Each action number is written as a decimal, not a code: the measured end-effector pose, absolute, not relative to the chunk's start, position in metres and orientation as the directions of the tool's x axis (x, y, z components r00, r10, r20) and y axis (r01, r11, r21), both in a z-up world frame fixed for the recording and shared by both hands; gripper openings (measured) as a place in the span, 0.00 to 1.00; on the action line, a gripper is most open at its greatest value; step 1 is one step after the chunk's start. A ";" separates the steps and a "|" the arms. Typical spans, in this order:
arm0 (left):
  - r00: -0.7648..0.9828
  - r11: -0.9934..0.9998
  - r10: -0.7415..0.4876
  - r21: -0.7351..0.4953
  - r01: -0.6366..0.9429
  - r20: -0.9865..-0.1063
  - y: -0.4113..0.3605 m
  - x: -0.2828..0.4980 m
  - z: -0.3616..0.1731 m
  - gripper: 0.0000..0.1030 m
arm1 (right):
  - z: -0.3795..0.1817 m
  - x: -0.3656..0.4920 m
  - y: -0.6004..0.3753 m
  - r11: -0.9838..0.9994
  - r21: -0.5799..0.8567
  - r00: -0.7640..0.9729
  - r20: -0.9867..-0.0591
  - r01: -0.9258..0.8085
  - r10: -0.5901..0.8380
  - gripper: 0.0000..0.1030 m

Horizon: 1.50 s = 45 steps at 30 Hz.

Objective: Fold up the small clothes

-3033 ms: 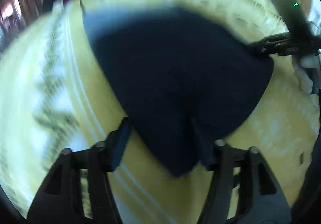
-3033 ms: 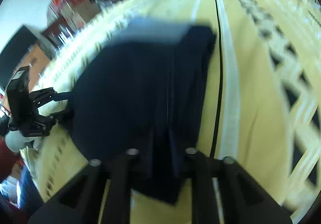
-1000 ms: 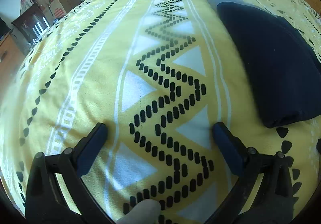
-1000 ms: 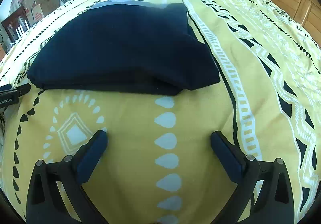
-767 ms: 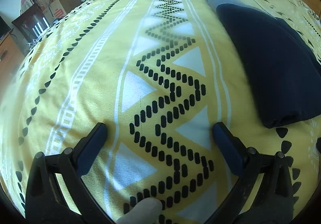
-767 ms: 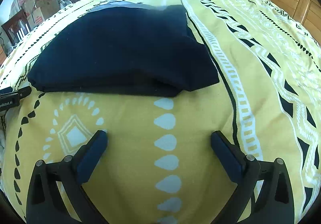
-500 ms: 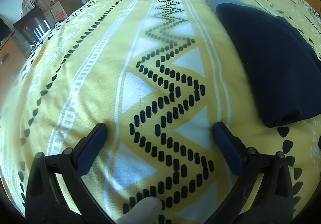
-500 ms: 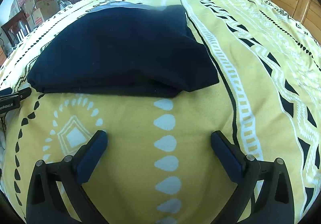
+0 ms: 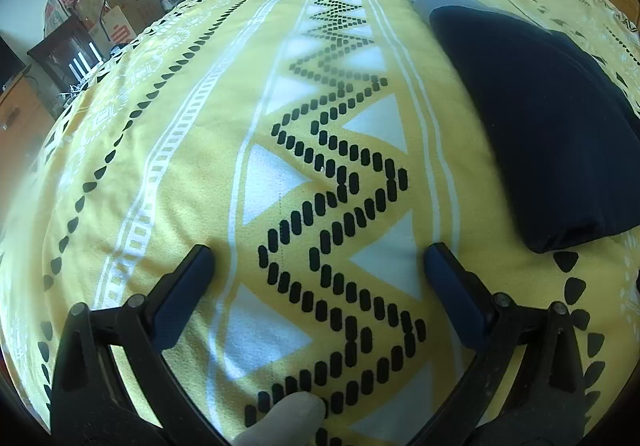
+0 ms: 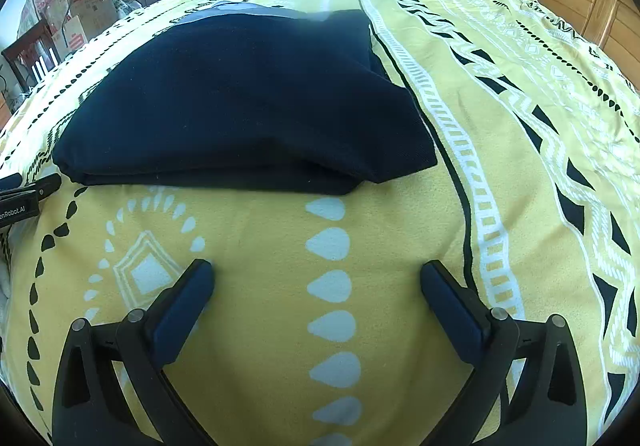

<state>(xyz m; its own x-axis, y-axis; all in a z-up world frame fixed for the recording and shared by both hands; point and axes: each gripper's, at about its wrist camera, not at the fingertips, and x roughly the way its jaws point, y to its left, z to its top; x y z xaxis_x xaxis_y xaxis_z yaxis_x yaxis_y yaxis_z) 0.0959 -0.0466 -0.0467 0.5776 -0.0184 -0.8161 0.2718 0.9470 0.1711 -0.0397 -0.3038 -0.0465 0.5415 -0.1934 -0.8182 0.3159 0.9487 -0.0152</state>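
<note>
Left wrist view: the left tongs [image 9: 318, 260] are gaping wide, gripping nothing, over the bed [image 9: 180, 150]; the folded garment [image 9: 540, 126] is lying to their right.

Right wrist view: the right tongs [image 10: 316, 278] are likewise spreading wide and empty, the garment [image 10: 248, 102] lying just ahead of them.

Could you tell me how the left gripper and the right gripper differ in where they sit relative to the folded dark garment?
The right gripper faces the folded navy garment squarely, its folded edge straight ahead; the left gripper has the garment off to its right. Under the left gripper lies the blanket's black zigzag band; under the right, white teardrops. Both are open, empty and clear of the garment.
</note>
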 end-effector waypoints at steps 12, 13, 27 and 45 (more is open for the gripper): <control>0.579 0.945 -0.012 0.179 0.272 -0.815 -0.047 0.096 -0.047 1.00 | -0.047 -0.040 -0.304 0.949 -0.015 0.542 -0.818 0.316 -0.193 1.00; 0.579 0.945 -0.012 0.180 0.272 -0.815 -0.047 0.096 -0.047 1.00 | -0.047 -0.040 -0.304 0.949 -0.015 0.541 -0.818 0.316 -0.194 1.00; 0.568 0.948 -0.022 0.164 0.274 -0.822 -0.046 0.098 -0.047 1.00 | -0.039 -0.032 -0.298 0.929 -0.051 0.438 -0.872 0.368 -0.221 1.00; 0.571 0.946 -0.017 0.173 0.276 -0.821 -0.046 0.099 -0.048 1.00 | -0.044 -0.034 -0.301 0.920 -0.021 0.506 -0.831 0.391 -0.233 1.00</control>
